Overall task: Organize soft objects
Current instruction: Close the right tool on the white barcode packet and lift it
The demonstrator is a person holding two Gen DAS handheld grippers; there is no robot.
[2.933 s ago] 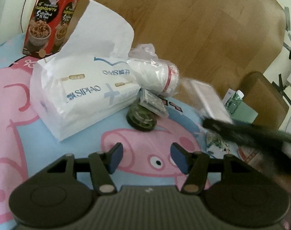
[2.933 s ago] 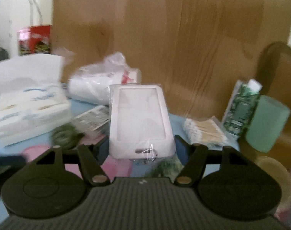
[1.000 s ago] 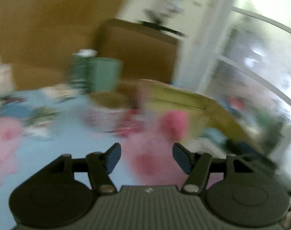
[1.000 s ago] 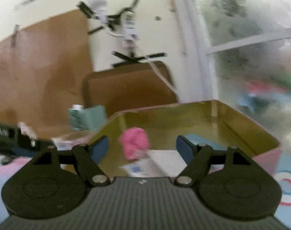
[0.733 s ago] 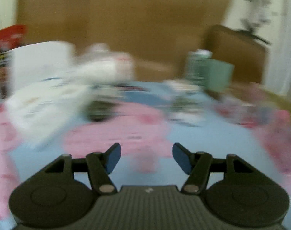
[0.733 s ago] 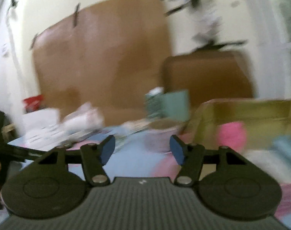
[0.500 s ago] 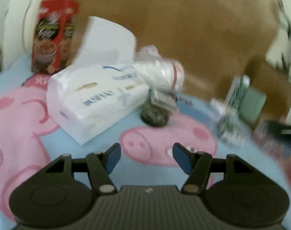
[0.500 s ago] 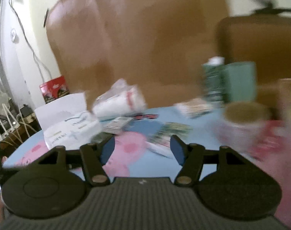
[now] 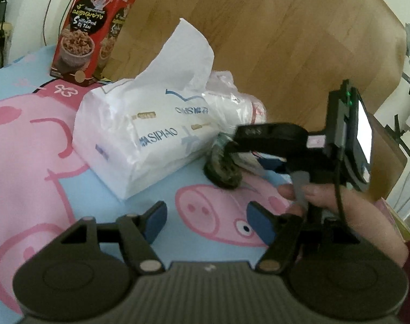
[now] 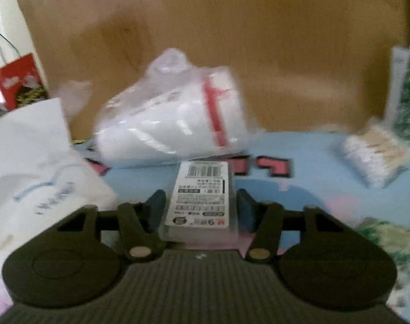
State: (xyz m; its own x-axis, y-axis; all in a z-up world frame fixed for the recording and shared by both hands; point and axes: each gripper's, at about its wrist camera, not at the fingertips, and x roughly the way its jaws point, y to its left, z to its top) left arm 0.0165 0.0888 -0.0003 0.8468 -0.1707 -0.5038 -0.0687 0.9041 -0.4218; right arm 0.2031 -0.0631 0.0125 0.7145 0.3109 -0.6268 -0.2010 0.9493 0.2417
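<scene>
In the right wrist view my right gripper (image 10: 200,206) stands around a small flat clear packet with a barcode label (image 10: 200,197); the fingers sit close on both sides, contact unclear through blur. Behind it lies a white roll in clear plastic with a red band (image 10: 175,124). In the left wrist view my left gripper (image 9: 206,220) is open and empty above the pig-print cloth (image 9: 42,140). The SIPIAO tissue pack (image 9: 148,135) lies ahead of it. The right hand-held gripper body (image 9: 299,145) reaches in beside a dark green coiled thing (image 9: 222,167).
A red snack box (image 9: 88,27) stands at the back left against a wooden board (image 9: 259,40). A bag of cotton swabs (image 10: 377,151) and a green patterned pack (image 10: 407,102) lie at the right. A green-white packet (image 10: 386,237) lies at the near right.
Both grippers swung back from the yellow-lined box at the right to the clutter by the tissue pack. The right gripper now has the barcode packet between its fingers.
</scene>
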